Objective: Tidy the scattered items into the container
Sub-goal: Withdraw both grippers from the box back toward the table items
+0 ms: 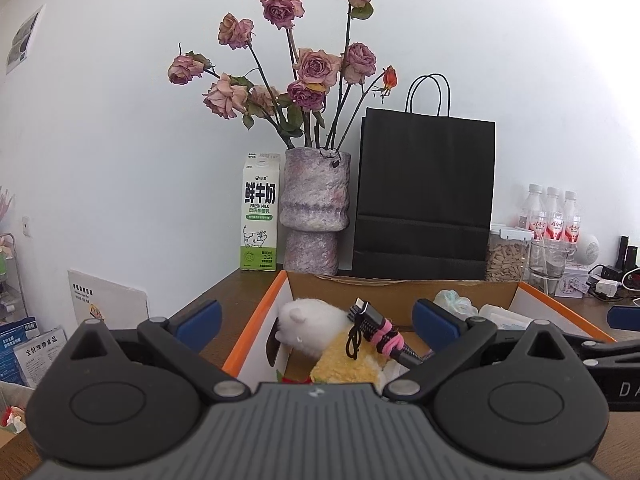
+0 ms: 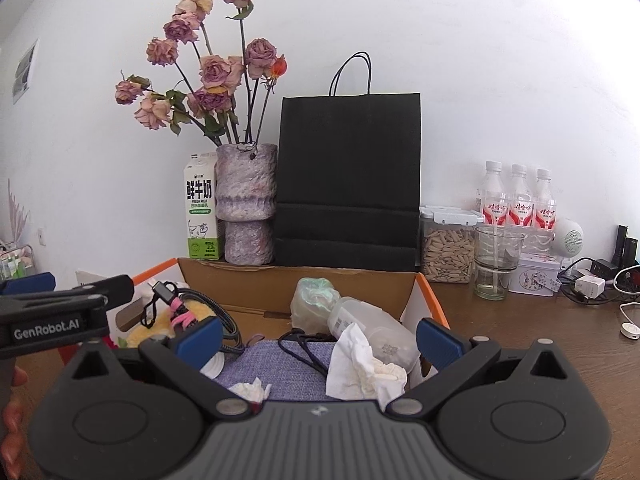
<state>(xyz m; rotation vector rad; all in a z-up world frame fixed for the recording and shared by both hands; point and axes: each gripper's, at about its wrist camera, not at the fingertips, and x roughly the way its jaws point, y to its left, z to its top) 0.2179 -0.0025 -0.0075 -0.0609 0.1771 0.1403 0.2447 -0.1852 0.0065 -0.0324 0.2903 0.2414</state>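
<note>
An open cardboard box with orange-edged flaps [image 1: 400, 294] [image 2: 296, 286] stands on the brown table. It holds a white and yellow plush toy [image 1: 316, 332], a coiled black cable with a pink tie [image 1: 380, 334] [image 2: 180, 312], a crumpled white tissue [image 2: 364, 368], a clear plastic bottle [image 2: 376, 328], a pale green bundle [image 2: 314, 300] and a blue-grey cloth [image 2: 276, 364]. My left gripper [image 1: 318, 322] is open and empty above the box's left part. My right gripper [image 2: 320, 338] is open and empty above its right part.
Behind the box stand a milk carton [image 1: 259, 216], a vase of dried roses [image 1: 314, 208], a black paper bag [image 1: 424, 196], a seed jar [image 2: 448, 248], a glass [image 2: 496, 260] and three bottles [image 2: 518, 200]. Chargers and cables [image 2: 592, 284] lie at right.
</note>
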